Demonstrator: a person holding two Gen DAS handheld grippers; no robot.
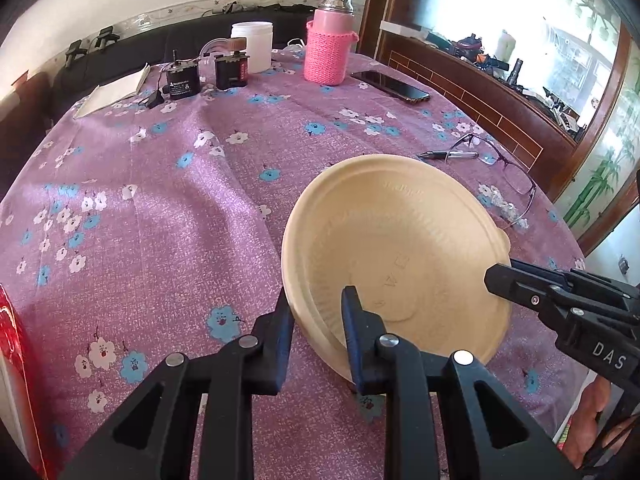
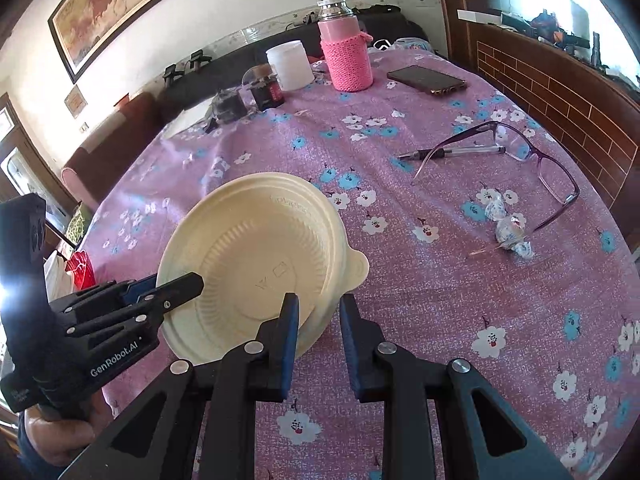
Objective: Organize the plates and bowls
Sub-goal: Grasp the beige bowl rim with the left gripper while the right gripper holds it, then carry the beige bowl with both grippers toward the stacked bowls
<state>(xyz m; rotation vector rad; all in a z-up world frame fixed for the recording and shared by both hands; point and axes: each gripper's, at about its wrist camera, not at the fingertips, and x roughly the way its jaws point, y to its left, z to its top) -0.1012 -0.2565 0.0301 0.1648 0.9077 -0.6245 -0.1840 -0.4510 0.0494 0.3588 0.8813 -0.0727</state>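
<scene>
A cream disposable bowl [image 1: 404, 240] with a small tab on its rim is tilted above the purple flowered tablecloth [image 1: 160, 200]. My left gripper [image 1: 318, 320] straddles its near-left rim, one finger outside and one inside, closed on it. My right gripper [image 2: 318, 324] straddles the bowl's [image 2: 260, 256] near-right rim the same way. The right gripper also shows in the left wrist view [image 1: 560, 304], reaching over the bowl's right edge. The left gripper shows in the right wrist view [image 2: 132, 304] at the bowl's left edge.
On the table: eyeglasses [image 2: 520, 160] and a pen [image 2: 452, 153] to the right, wrapped candies [image 2: 504, 228], a phone [image 2: 426, 79], a pink knit-covered flask [image 2: 346, 56], a white jar [image 2: 290, 65], small black devices [image 1: 204, 76], a notebook [image 1: 114, 90]. A red packet [image 1: 16, 380] lies far left.
</scene>
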